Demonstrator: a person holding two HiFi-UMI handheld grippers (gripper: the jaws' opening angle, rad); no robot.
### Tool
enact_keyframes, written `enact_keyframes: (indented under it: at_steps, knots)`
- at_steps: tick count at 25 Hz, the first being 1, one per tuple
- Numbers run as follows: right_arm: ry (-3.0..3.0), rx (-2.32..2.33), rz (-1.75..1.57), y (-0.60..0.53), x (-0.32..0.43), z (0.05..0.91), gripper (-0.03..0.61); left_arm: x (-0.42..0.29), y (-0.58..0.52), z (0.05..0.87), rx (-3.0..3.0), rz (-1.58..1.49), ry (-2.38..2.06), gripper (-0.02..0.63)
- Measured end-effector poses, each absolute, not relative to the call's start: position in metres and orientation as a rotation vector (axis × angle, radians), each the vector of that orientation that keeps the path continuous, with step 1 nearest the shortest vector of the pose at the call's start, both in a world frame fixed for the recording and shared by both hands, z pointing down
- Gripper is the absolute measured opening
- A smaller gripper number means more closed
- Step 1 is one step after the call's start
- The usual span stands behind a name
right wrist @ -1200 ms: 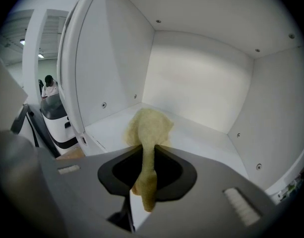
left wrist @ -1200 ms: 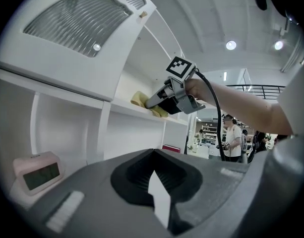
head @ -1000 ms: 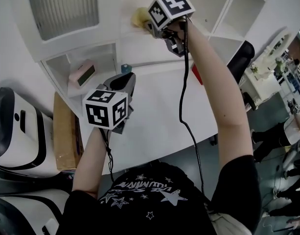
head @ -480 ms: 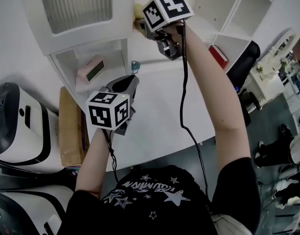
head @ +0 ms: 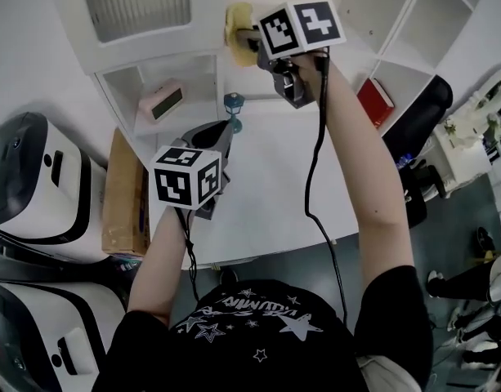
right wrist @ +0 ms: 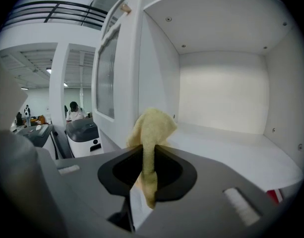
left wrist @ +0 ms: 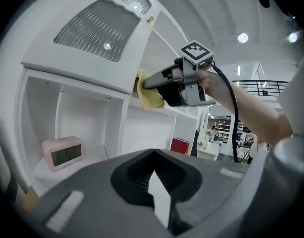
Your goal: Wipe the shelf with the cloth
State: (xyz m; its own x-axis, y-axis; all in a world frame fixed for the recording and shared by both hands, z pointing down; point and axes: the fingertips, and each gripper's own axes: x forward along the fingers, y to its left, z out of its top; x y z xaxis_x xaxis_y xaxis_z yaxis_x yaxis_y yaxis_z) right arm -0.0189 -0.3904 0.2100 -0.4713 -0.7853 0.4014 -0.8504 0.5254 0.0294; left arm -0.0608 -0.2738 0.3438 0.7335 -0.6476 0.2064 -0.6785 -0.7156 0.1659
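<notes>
A yellow cloth (right wrist: 152, 127) hangs bunched from my right gripper (right wrist: 147, 178), which is shut on it. The cloth (head: 238, 21) is held up at the left front corner of an upper white shelf compartment (right wrist: 233, 148), beside the cabinet's side wall. In the left gripper view the right gripper (left wrist: 177, 85) presses the cloth (left wrist: 149, 93) against the shelf's front edge. My left gripper (head: 220, 135) hovers lower, over the white desk, shut with nothing in it. Its jaws (left wrist: 156, 185) point up at the shelves.
A pink digital clock (head: 164, 101) sits in the lower left cubby. A red book (head: 373, 101) lies in a cubby to the right. A small blue object (head: 234, 102) stands on the desk. A cardboard box (head: 123, 194) and white machines (head: 29, 186) are at the left.
The head view has shifted, so the shelves sit differently in frame. My right gripper keeps the cloth at the shelf's left front and has turned a little. The left gripper has hardly moved.
</notes>
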Motion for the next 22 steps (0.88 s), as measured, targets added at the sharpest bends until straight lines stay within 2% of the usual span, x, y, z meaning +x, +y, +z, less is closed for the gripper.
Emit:
enact_keyframes:
  at_steps: [11,22]
  knots:
    - [-2.579,1.497,0.112,-0.285,0.080,0.219,0.084,-0.026,-0.210,0.363,2.717,0.250,-1.128,0.003]
    - [-2.570,1.684,0.048,-0.152,0.187,0.293,0.084,0.015,-0.111,0.395,2.713,0.275,-1.204,0.003]
